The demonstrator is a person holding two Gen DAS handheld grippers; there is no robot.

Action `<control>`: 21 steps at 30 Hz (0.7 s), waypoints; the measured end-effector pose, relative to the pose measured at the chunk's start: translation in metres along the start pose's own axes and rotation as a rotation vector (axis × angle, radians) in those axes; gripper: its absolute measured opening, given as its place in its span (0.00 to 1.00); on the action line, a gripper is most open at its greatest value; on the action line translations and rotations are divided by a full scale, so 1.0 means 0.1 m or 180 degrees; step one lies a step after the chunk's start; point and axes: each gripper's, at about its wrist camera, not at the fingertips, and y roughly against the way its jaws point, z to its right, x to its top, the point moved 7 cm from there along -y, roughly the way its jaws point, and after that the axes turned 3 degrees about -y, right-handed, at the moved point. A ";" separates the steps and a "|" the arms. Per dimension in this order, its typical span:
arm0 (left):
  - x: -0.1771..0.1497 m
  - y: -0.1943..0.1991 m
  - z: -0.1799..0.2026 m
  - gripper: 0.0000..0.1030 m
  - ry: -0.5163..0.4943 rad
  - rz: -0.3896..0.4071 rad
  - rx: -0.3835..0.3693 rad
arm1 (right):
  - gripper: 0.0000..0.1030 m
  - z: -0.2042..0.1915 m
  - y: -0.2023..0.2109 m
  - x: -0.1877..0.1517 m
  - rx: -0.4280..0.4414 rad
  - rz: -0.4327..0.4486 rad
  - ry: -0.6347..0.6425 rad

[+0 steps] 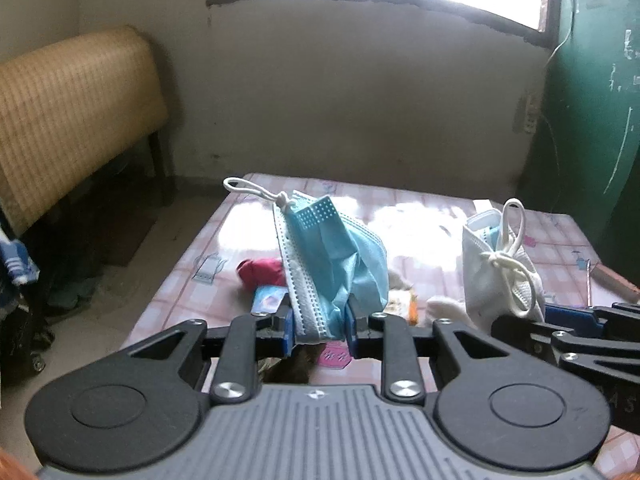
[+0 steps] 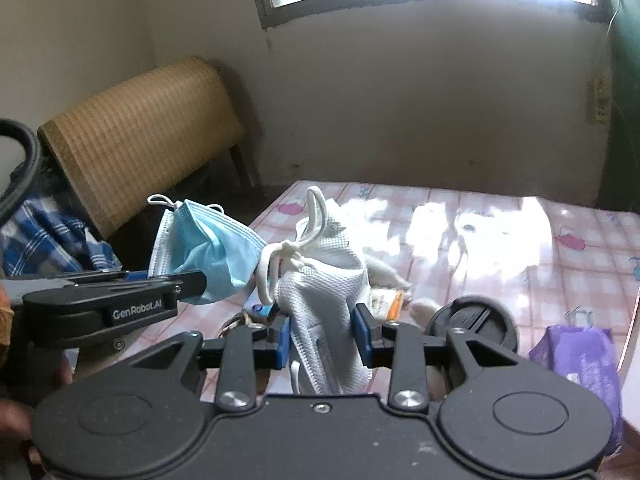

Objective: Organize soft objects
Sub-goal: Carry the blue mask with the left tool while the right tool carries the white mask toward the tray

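Note:
My left gripper [image 1: 320,326] is shut on a folded blue surgical mask [image 1: 332,256], which stands up between the blue pads with its white ear loop [image 1: 248,188] sticking out at the top left. The right wrist view shows this blue mask [image 2: 208,248] at the left, held clear of the table. My right gripper [image 2: 322,340] is shut on a white mesh mask [image 2: 324,280] with knotted white loops. In the left wrist view that white mask [image 1: 492,276] hangs at the right, above the right gripper's black linkage.
The table [image 1: 440,216] has a pink checked cloth. On it lie a red cloth lump [image 1: 262,272], small packets [image 1: 268,300], a round black lid [image 2: 472,320] and a purple packet [image 2: 576,356]. A woven bamboo mat [image 1: 76,112] leans at the left wall.

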 end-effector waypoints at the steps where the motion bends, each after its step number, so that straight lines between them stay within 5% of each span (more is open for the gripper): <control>1: 0.02 -0.01 0.04 0.26 -0.0012 0.0009 -0.0016 | 0.38 0.02 0.02 0.02 -0.0011 0.0022 -0.0001; 21: 0.04 -0.33 0.55 0.26 -0.0122 -0.0116 -0.0284 | 0.38 0.56 0.27 0.17 -0.0183 0.0155 -0.0223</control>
